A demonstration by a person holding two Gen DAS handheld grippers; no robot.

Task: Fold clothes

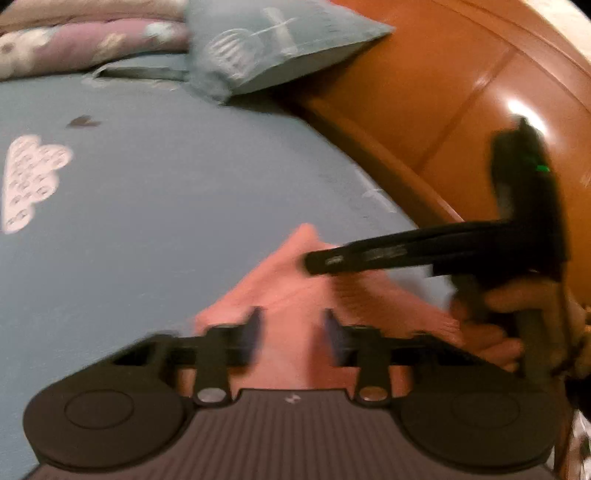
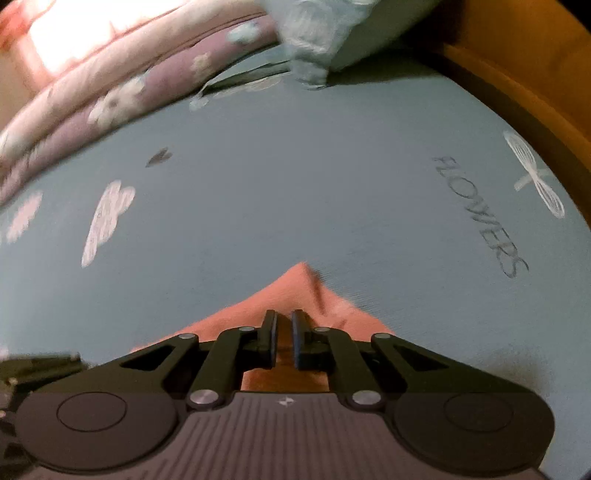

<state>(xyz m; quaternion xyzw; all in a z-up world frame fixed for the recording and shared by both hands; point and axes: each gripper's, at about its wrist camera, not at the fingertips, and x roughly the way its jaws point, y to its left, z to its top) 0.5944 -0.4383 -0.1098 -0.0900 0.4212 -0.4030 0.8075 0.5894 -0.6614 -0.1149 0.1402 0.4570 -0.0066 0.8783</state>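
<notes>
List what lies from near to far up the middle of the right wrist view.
right gripper → pink garment → blue bedsheet → pale blue pillow.

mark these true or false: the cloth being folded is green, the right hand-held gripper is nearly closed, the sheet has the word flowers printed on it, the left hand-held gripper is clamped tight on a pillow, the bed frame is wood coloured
1. The cloth being folded is green. False: the cloth is pink-orange.
2. The right hand-held gripper is nearly closed. True, with the cloth in the narrow gap.
3. The sheet has FLOWERS printed on it. True.
4. The left hand-held gripper is clamped tight on a pillow. False: its jaws stand apart over the cloth; the pillow lies far off by the headboard.
5. The bed frame is wood coloured. True.
</notes>
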